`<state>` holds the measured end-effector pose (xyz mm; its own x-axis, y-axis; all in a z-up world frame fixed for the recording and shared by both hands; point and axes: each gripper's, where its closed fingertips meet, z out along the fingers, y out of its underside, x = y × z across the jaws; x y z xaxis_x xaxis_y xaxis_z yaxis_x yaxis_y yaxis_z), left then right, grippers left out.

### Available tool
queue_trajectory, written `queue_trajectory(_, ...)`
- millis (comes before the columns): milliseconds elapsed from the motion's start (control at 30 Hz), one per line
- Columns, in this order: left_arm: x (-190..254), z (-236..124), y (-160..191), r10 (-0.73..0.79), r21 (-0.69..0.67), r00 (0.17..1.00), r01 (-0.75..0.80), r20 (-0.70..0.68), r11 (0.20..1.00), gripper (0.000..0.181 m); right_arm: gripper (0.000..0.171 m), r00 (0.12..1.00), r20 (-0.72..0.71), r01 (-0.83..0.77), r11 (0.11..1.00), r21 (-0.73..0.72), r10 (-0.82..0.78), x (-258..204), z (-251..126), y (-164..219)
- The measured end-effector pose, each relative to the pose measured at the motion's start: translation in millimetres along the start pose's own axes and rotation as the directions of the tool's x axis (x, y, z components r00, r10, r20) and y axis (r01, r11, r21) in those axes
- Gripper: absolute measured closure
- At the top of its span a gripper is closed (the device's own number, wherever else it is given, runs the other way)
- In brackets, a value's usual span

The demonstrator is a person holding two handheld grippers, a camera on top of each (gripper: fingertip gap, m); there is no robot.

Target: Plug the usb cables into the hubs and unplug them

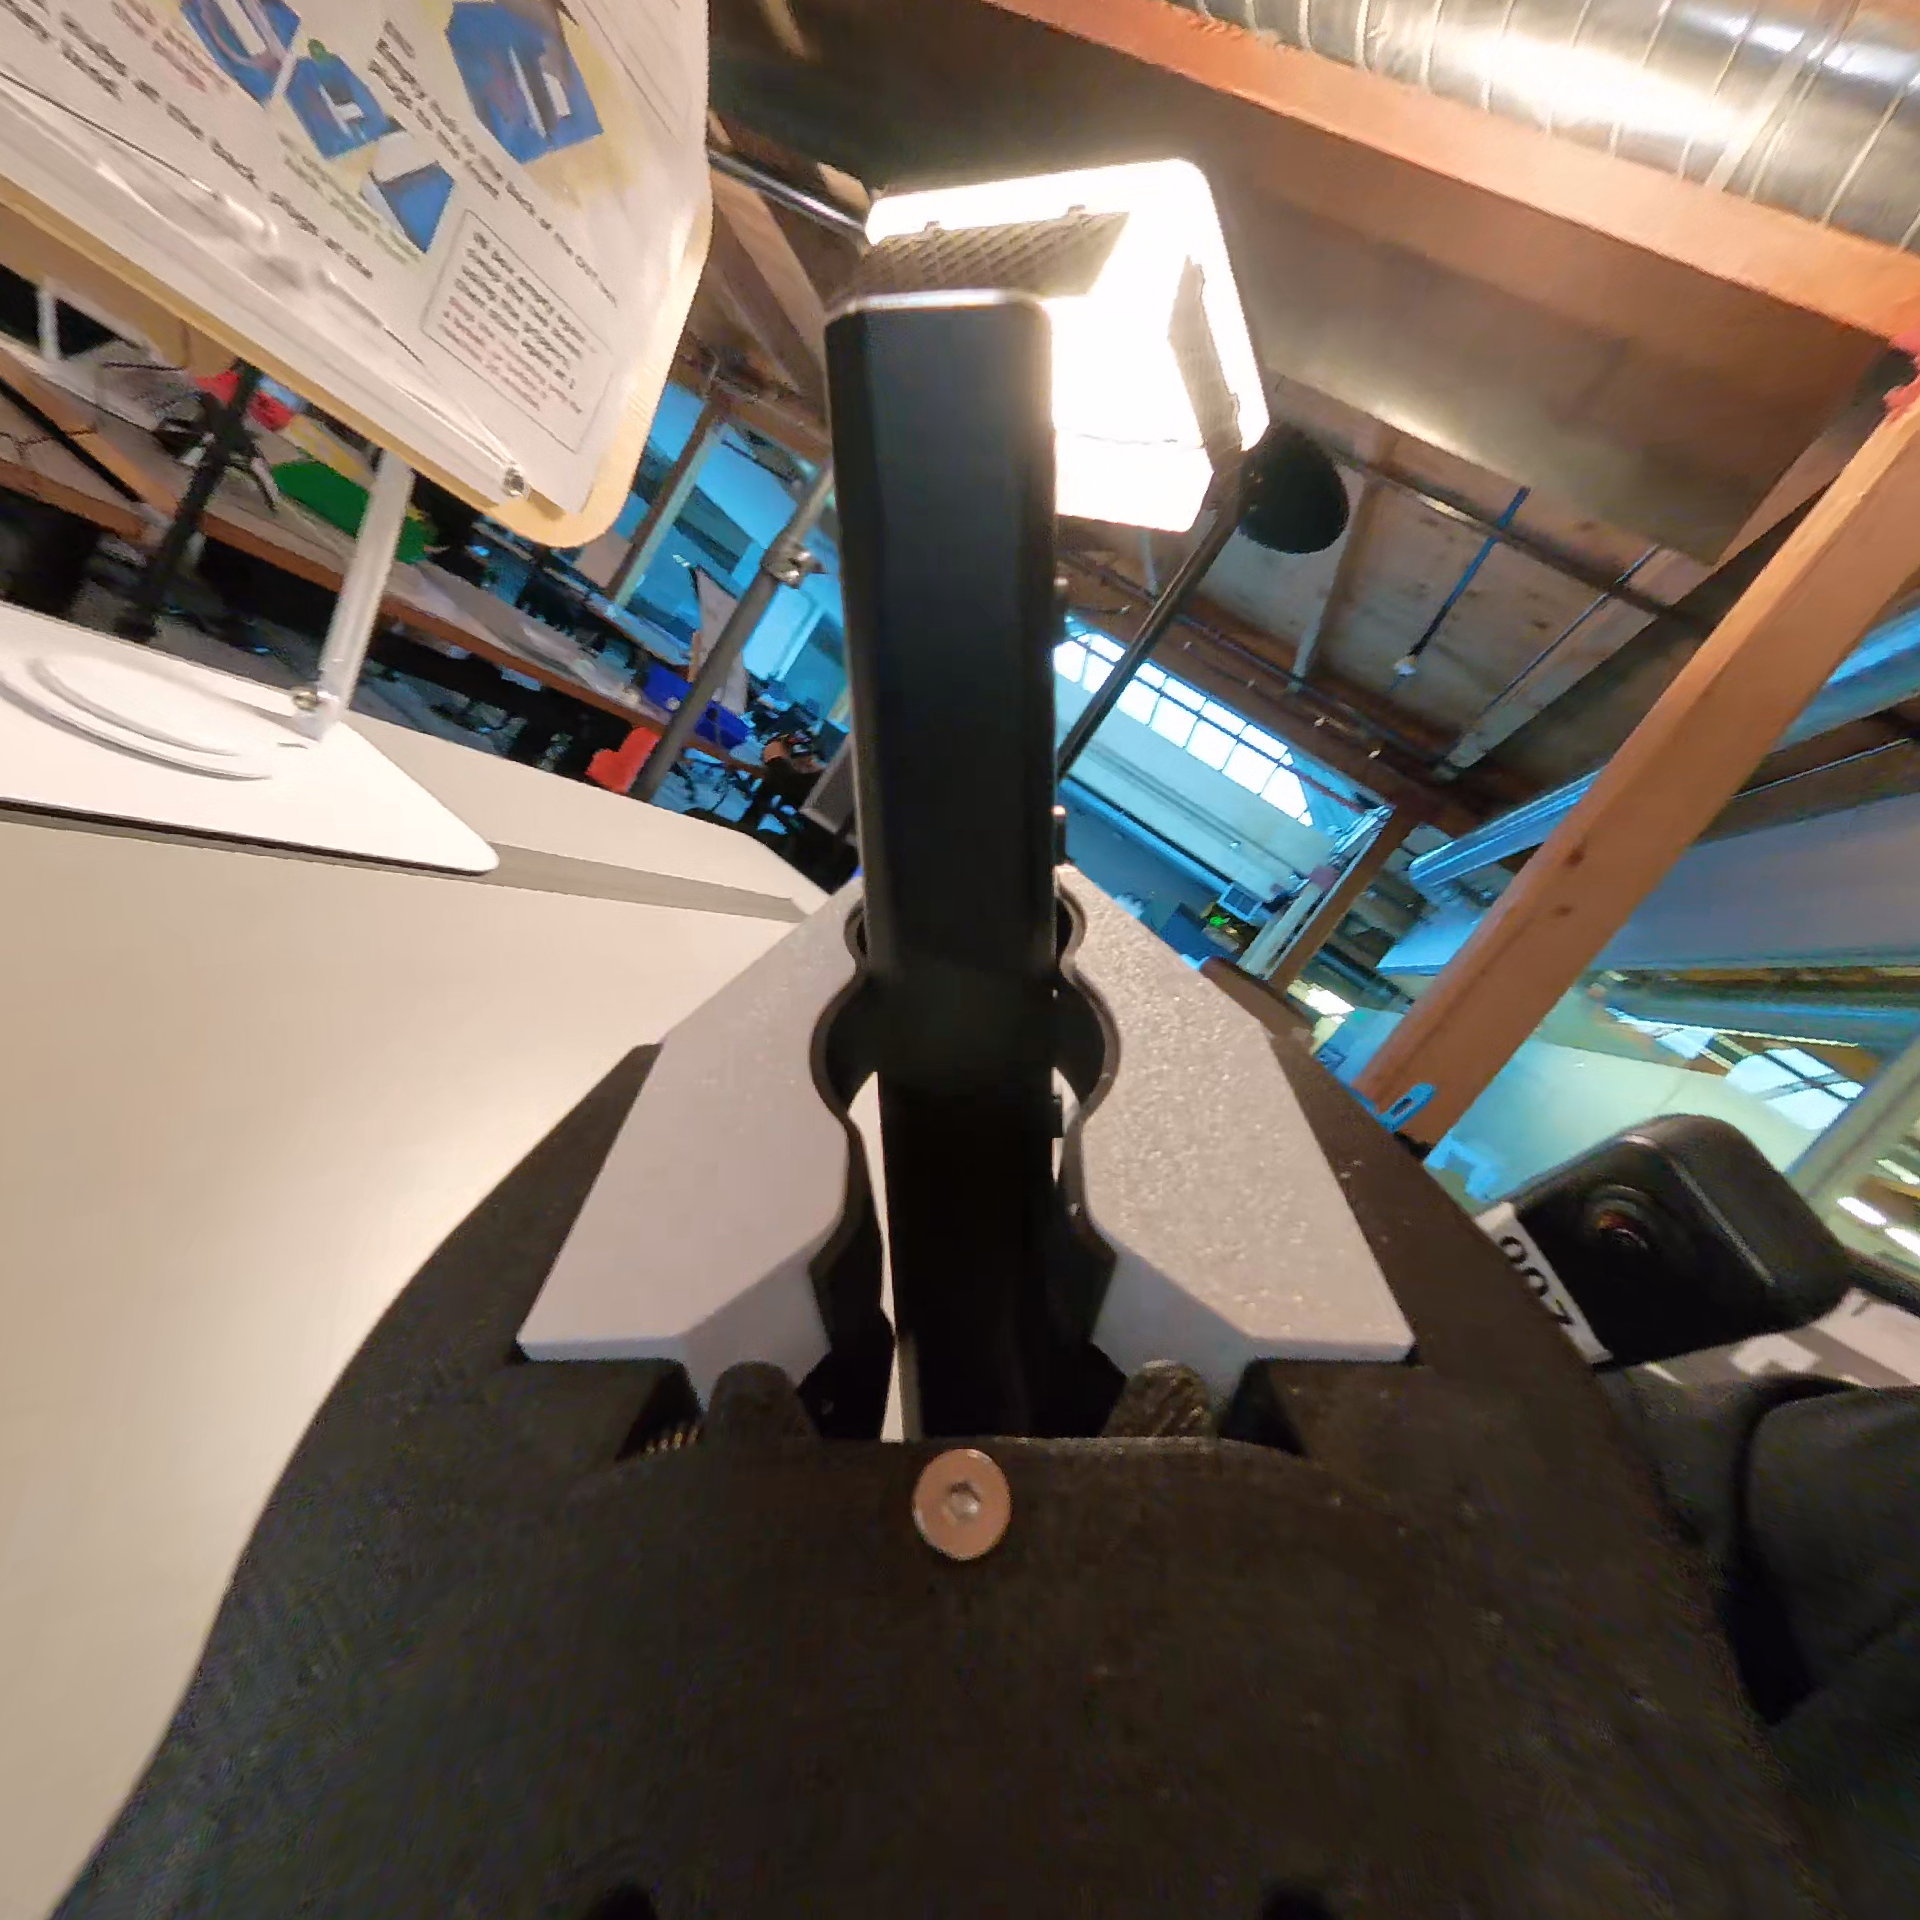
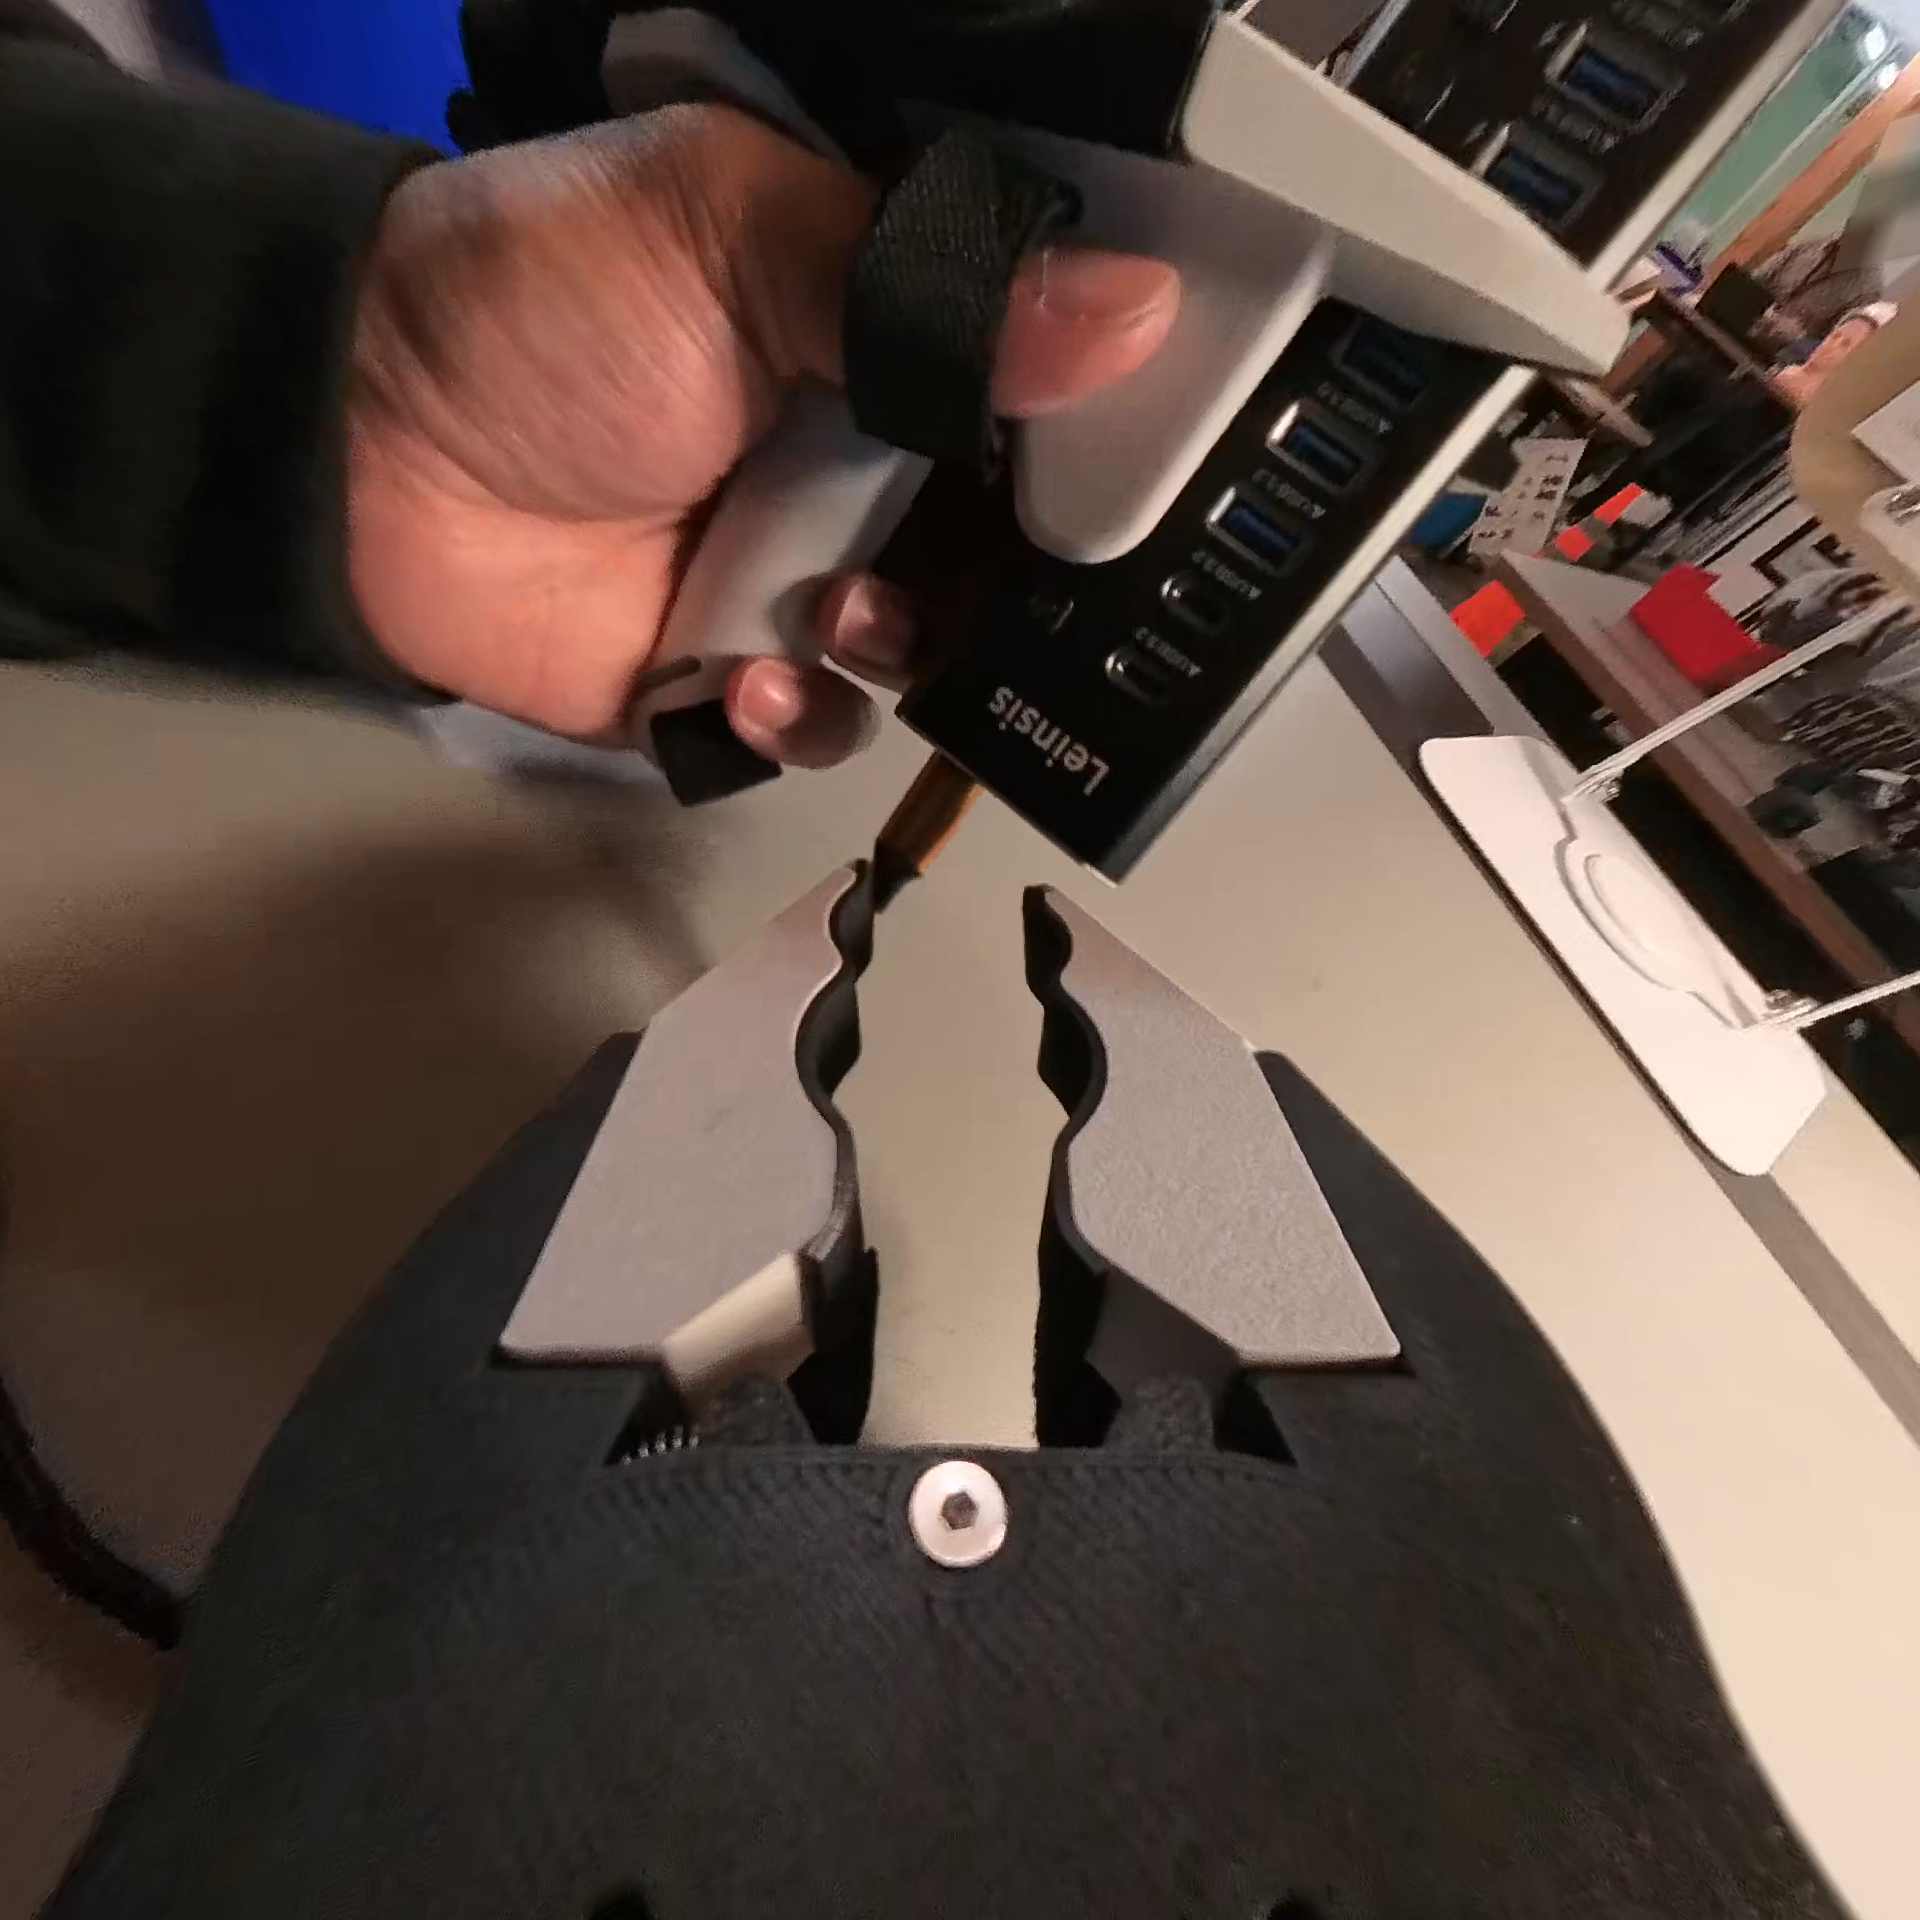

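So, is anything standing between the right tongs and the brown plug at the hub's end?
Nothing visible does. The open right tongs have their tips right at the brown plug, which sticks out of the near end of the black hub.

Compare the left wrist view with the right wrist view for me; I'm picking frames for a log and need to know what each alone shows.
Left wrist view only: the left hand-held gripper shut on the hub, seen edge-on, with a lit lamp and an instruction board beyond.

Right wrist view only: the hub's port face, the hand gripping the left gripper, a brass-coloured plug at the hub's lower end, and the open right hand-held gripper just below.

Both: the hub, the table and a white stand base.
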<state>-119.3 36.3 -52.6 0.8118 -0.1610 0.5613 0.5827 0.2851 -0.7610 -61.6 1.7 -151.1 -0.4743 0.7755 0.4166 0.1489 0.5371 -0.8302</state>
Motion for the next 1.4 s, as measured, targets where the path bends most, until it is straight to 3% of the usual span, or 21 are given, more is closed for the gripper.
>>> queue_trajectory(200,21.7,8.6,5.2,-0.077,0.047,0.992,0.082,-0.102,0.995,0.152,0.139,0.994,0.047,-0.099,0.994,-0.038,0.100,-4.3,0.0,2.2)
queue_trajectory(267,27.6,12.1,10.4,-0.102,0.034,0.986,0.107,-0.134,0.994,0.152,0.153,0.995,0.040,-0.093,0.995,-0.037,0.095,-3.6,-1.4,2.5)
queue_trajectory(433,38.2,16.9,23.3,-0.031,-0.077,0.984,0.017,-0.178,0.997,0.149,0.158,0.995,0.009,-0.103,0.993,-0.059,0.103,13.4,-12.5,14.9)
queue_trajectory(533,43.2,18.7,34.1,0.014,-0.162,0.979,-0.047,-0.201,0.986,0.138,0.161,0.996,0.011,-0.089,0.996,-0.028,0.089,24.4,-23.0,15.1)
queue_trajectory(567,42.6,19.4,38.0,0.018,-0.185,0.980,-0.055,-0.196,0.981,0.130,0.162,0.997,0.004,-0.081,0.996,-0.022,0.081,27.5,-25.9,14.8)
queue_trajectory(733,47.6,19.8,46.9,-0.031,-0.237,0.973,-0.026,-0.230,0.971,0.129,0.163,0.998,-0.012,-0.054,0.998,-0.032,0.054,32.8,-32.3,17.5)
queue_trajectory(1033,65.7,14.3,46.4,0.010,-0.223,0.939,-0.092,-0.344,0.970,0.127,0.166,0.925,0.250,-0.308,0.950,0.057,0.285,17.3,-45.8,-0.9)
queue_trajectory(1300,84.0,8.8,76.9,0.194,-0.288,0.874,-0.345,-0.445,0.893,0.134,0.167,0.887,0.338,-0.348,0.937,0.036,0.316,5.8,-49.8,-4.3)
queue_trajectory(1400,86.0,8.7,79.5,0.241,-0.272,0.858,-0.391,-0.453,0.879,0.144,0.167,0.870,0.368,-0.360,0.933,0.020,0.328,0.7,-50.2,-3.3)
